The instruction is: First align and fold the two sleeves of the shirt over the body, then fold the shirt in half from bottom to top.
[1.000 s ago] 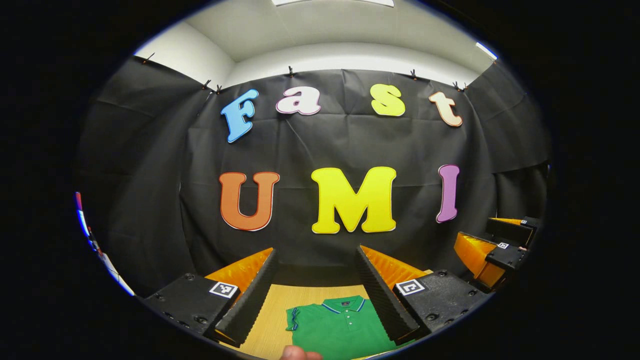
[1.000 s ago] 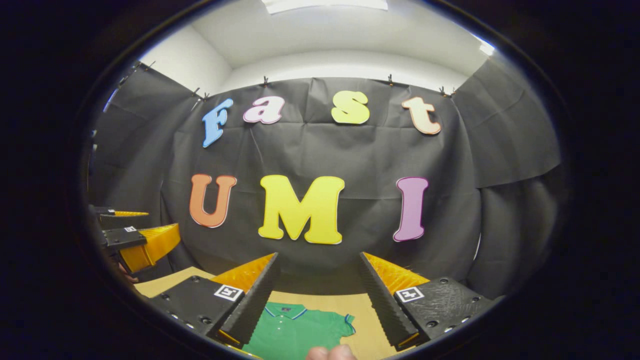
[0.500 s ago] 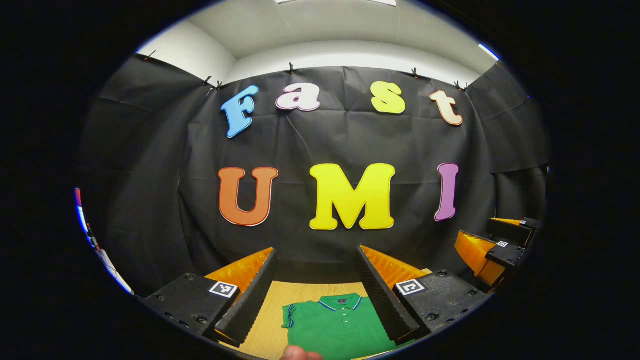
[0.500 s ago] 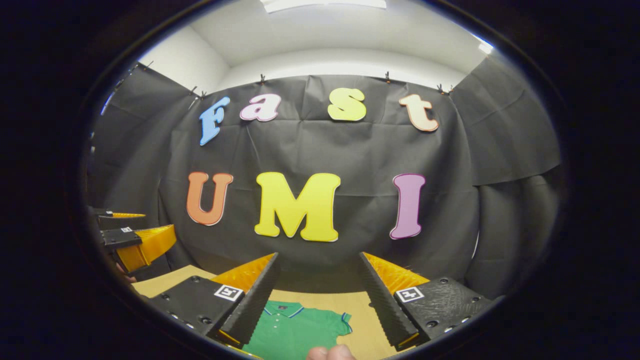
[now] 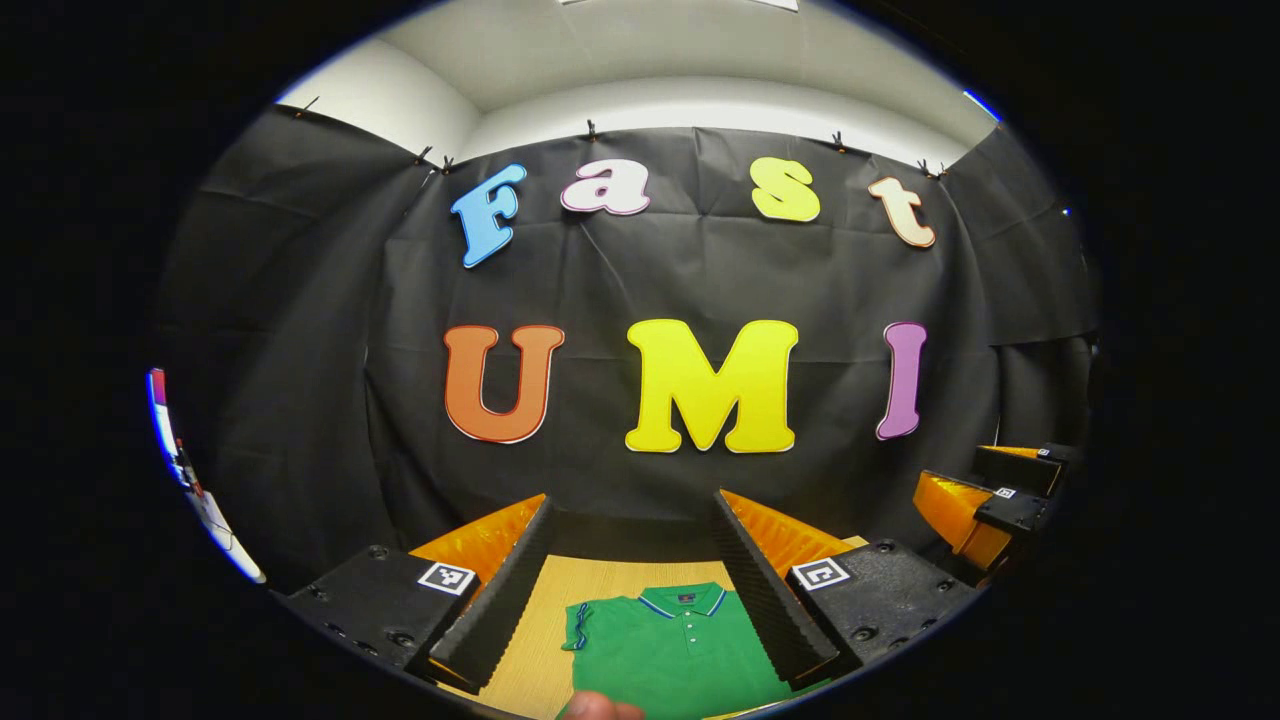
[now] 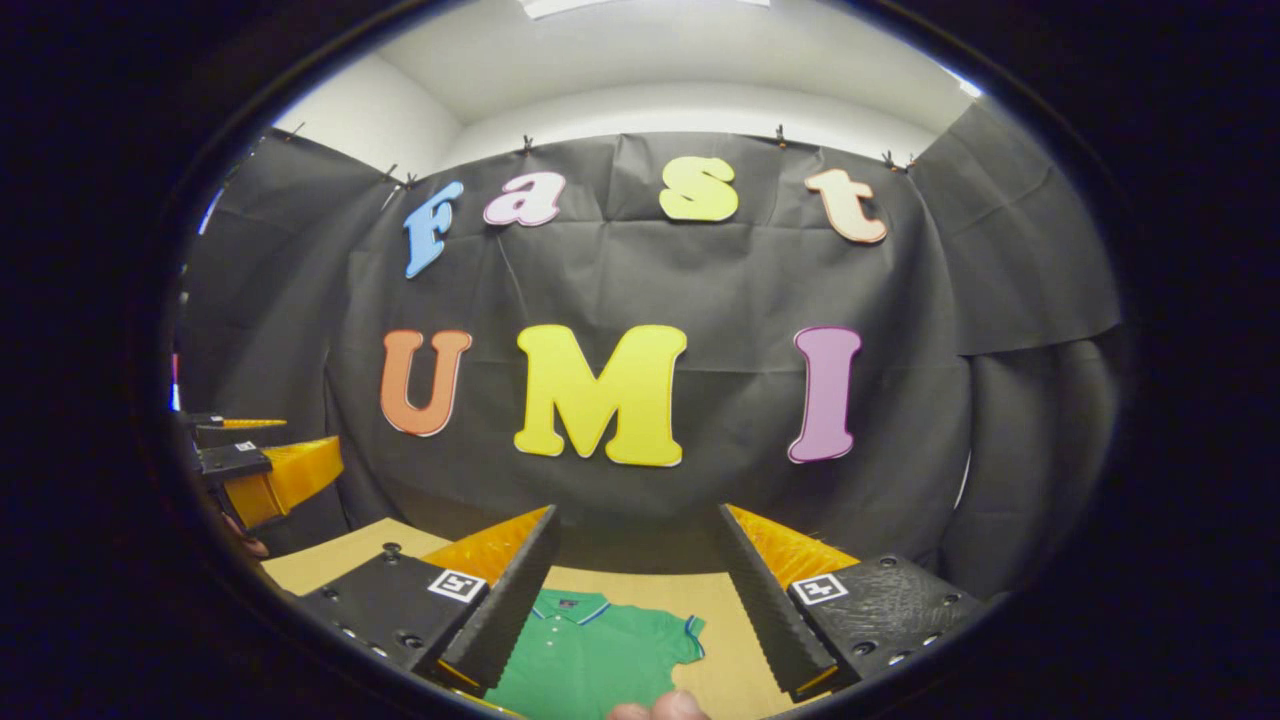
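A green polo shirt (image 5: 670, 650) with a blue-trimmed collar lies flat on the wooden table (image 5: 555, 600), collar toward the far wall. My left gripper (image 5: 632, 500) hovers open above it, with the shirt's left sleeve (image 5: 577, 628) between its fingers. The right gripper view has the same shirt (image 6: 590, 655) below my open right gripper (image 6: 637, 512), its right sleeve (image 6: 690, 632) spread out to the side. Neither gripper touches the cloth. The right gripper (image 5: 975, 480) shows at the far right of the left gripper view, and the left gripper (image 6: 262, 450) at the far left of the right gripper view.
Black cloth walls close the booth behind and beside the table (image 6: 330, 555). A fingertip (image 5: 595, 708) shows at the bottom edge of the left gripper view, and another fingertip (image 6: 660, 708) at the bottom edge of the right gripper view.
Both grippers have tipped slightly downward, so the wall has slid up in both views and a little more of the shirt and table shows. Both stay open.
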`<action>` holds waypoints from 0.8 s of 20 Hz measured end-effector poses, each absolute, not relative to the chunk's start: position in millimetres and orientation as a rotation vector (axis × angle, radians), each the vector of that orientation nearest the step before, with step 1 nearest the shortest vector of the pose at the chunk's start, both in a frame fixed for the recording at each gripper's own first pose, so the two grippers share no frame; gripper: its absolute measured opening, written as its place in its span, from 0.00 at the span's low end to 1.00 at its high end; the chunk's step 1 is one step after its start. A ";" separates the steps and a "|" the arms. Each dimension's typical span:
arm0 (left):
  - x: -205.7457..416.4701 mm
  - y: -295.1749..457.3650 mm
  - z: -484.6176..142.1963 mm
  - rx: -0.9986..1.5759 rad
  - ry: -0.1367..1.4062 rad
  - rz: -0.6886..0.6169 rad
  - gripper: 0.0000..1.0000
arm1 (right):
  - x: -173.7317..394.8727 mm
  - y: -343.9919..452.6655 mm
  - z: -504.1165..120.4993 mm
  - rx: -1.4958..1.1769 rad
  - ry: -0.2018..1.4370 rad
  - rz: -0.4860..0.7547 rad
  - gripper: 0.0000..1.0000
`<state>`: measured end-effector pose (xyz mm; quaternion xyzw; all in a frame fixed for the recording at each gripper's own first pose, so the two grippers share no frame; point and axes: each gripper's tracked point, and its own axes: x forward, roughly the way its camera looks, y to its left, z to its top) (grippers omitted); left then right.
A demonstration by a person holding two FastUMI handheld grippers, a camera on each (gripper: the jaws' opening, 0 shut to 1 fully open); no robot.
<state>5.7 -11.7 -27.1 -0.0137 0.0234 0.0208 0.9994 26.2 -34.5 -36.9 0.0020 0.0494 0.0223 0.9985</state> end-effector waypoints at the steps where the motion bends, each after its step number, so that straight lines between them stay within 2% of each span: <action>1: 5.1 -11.8 -28.9 -0.020 0.048 0.043 0.99 | 29.5 -38.6 -42.9 0.003 0.112 0.042 0.95; 7: 12.1 -14.6 -34.9 -0.012 0.061 0.063 0.99 | 52.5 -59.6 -100.6 -0.004 0.233 0.054 0.97; 12: 22.2 -16.9 -43.5 -0.025 0.088 0.076 0.99 | 76.9 -78.7 -164.5 -0.047 0.352 0.064 0.95; 13: 23.9 -15.0 -46.8 -0.025 0.096 0.083 0.99 | 82.4 -80.2 -174.8 -0.043 0.372 0.067 0.98; 16: 27.4 -10.1 -52.4 -0.011 0.112 0.106 0.99 | 101.1 -89.4 -206.1 -0.019 0.417 0.064 0.95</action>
